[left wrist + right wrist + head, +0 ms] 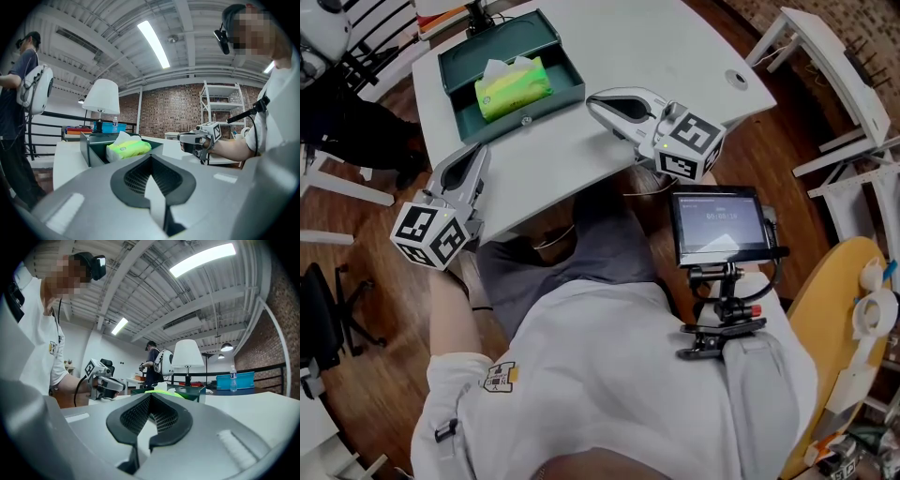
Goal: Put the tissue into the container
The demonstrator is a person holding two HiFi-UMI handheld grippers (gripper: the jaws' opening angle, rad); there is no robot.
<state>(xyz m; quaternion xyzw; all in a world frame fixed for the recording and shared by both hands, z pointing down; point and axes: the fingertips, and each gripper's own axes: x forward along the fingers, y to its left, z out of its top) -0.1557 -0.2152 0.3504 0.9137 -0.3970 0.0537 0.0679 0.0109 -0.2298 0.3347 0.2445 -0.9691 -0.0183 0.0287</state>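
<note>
Holding shut, tissue already boxed

Head view: the yellow-green plastic tissue pack (513, 87) lies lengthwise in the dark green metal container (534, 112) near the white table's (675, 47) far left corner. The right gripper (592, 101) is nearer to it than the left gripper (479, 150).

Left gripper view: jaws closed, empty, pack ahead-left.

Right gripper view: jaws closed, empty, pack straight ahead.

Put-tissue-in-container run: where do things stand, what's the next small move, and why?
Probably just ease both grippers back off the white table and stop. The yellow-green tissue pack already lies inside the open dark green box-shaped container. The left gripper and the right gripper are both shut with nothing between the jaws, so nothing looks left to place.
</note>
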